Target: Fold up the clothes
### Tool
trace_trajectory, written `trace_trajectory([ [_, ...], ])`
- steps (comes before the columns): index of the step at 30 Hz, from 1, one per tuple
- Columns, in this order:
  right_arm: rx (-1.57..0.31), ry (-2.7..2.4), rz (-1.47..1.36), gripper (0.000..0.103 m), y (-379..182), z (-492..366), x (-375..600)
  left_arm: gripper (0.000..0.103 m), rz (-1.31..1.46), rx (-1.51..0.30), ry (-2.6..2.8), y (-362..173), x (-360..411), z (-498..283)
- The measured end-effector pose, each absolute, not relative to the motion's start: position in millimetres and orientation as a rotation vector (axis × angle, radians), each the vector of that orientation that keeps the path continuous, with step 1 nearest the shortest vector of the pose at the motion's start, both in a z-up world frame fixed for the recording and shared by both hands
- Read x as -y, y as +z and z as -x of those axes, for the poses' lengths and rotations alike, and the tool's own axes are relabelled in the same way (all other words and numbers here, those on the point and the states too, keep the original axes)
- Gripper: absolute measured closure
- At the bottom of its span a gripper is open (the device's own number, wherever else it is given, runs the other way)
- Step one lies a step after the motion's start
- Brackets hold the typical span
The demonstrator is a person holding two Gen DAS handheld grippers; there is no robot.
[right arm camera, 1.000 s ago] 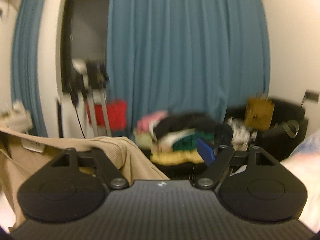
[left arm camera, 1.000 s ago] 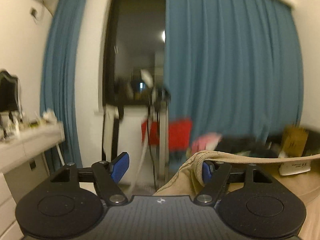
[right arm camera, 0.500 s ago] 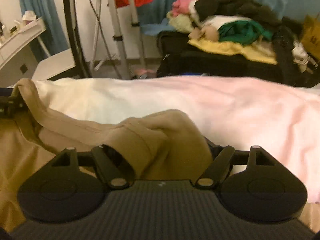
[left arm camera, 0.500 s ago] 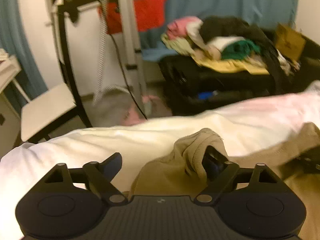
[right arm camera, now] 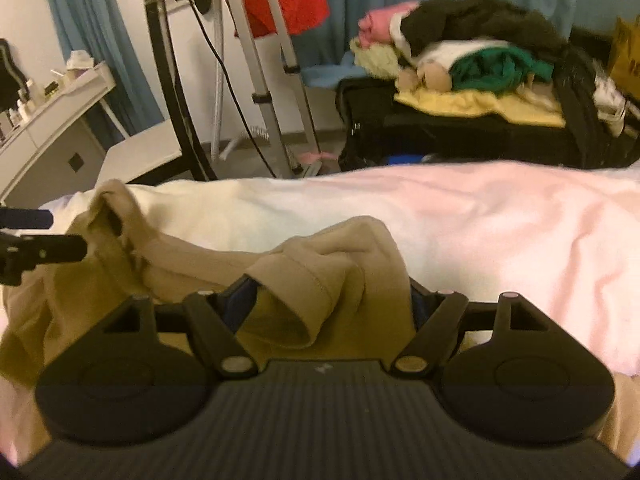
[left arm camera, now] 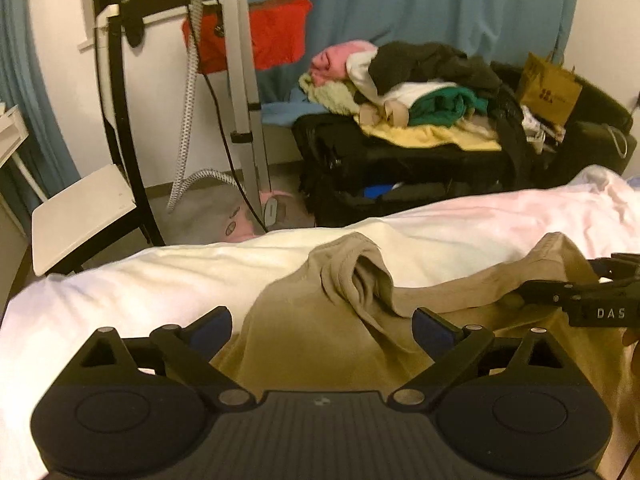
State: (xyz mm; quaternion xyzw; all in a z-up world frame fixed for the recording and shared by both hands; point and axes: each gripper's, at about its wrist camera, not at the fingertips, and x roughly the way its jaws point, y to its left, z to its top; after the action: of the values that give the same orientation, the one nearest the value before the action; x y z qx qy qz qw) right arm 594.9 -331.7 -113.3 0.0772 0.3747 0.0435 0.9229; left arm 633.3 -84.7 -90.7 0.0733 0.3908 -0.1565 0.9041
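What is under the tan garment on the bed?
The tan garment lies on a white-to-pink bedcover, which shows around its far edge. Whatever is directly beneath the cloth is covered. Its near bunched edge also hides the gap between the right hand-held gripper's fingers.

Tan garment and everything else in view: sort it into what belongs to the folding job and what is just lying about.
Job:
tan garment
bed under it
left hand-held gripper, open
right hand-held gripper, open around a bunched edge

Lying about:
clothes pile
black suitcase
red cloth
white chair
paper bag
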Motion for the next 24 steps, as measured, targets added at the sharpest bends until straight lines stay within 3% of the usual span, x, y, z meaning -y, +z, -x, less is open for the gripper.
trace_trajectory([
  [15,-0.460,0.057,-0.187,0.027,-53.2,-406.3,279.3,0.006,-0.004,-0.519,-0.210,-52.7,13.1,-437.8],
  [24,-0.420,-0.005,-0.315,0.026,-14.8,-223.5,249.5,0.008,0.210,-0.555,-0.159,-37.3,-36.5,-258.6],
])
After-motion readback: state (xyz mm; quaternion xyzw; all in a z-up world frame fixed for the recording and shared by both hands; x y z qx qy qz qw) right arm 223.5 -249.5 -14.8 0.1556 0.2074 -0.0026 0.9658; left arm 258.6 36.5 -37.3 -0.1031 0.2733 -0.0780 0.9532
